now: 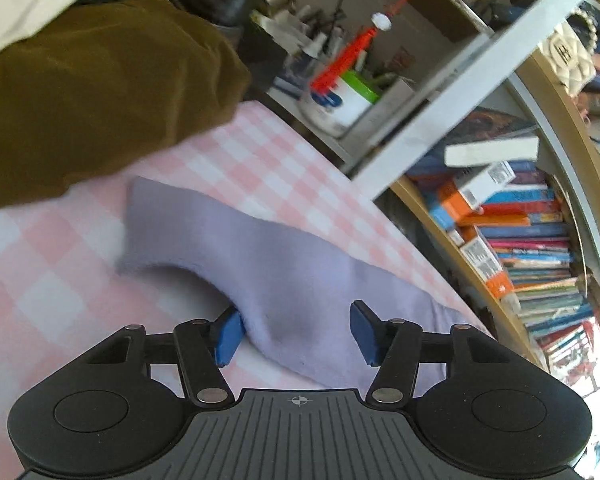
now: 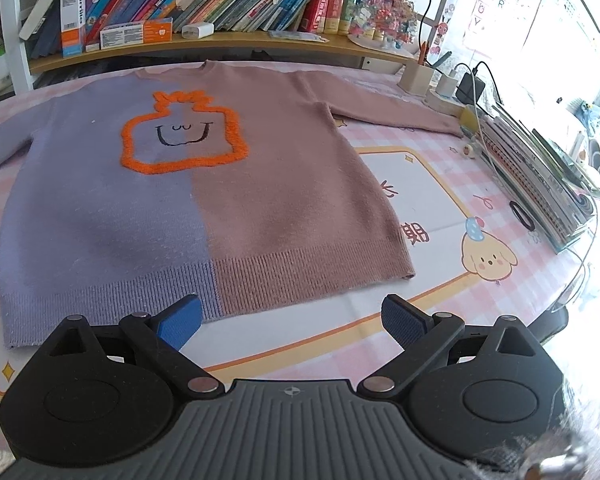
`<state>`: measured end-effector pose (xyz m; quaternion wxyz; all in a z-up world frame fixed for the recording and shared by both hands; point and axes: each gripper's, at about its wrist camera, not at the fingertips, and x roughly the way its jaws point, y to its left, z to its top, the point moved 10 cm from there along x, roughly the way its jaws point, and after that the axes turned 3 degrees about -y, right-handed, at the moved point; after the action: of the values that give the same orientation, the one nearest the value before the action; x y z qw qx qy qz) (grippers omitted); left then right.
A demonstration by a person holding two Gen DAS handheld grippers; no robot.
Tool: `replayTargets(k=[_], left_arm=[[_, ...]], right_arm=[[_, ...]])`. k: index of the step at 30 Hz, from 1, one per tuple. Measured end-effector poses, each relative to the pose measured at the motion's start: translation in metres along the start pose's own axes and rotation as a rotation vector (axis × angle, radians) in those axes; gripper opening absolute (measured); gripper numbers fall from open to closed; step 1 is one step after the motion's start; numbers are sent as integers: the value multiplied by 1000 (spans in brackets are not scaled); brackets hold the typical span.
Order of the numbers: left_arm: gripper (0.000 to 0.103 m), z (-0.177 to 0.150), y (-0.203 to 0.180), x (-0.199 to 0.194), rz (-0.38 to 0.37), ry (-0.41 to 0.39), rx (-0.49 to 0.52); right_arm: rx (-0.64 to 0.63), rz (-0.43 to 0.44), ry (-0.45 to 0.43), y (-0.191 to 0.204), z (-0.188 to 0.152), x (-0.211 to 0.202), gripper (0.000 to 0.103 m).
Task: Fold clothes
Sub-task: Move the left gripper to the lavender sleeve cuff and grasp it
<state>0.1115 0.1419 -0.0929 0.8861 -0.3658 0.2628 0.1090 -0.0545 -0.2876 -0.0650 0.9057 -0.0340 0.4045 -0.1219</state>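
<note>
A two-colour sweater lies flat, front up, on the pink checked table cover. Its left half is lilac, its right half dusty pink, with an orange fuzzy outline and a smiling face on the chest. Its pink sleeve stretches to the right. My right gripper is open, just in front of the ribbed hem, holding nothing. In the left wrist view the lilac sleeve lies across the cover and passes between the fingers of my left gripper, which is open around it.
A bookshelf runs along the table's far edge. A pen cup, chargers and a stack of books crowd the right edge. An olive-brown garment and a tub of pens sit beyond the sleeve.
</note>
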Motion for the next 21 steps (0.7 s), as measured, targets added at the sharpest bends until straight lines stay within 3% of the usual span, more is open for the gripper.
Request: replayTargets(k=[3, 7, 12, 21], left_arm=[[40, 9, 11, 0, 56, -32, -24], [36, 28, 35, -3, 110, -76, -78], [7, 33, 50, -4, 134, -80, -77], [3, 46, 30, -18, 74, -129, -54]], right_arm=[[-2, 0, -5, 0, 1, 0, 97], [9, -8, -4, -4, 2, 1, 97], [4, 3, -9, -2, 5, 3, 97], [-9, 43, -25, 0, 7, 6, 97]])
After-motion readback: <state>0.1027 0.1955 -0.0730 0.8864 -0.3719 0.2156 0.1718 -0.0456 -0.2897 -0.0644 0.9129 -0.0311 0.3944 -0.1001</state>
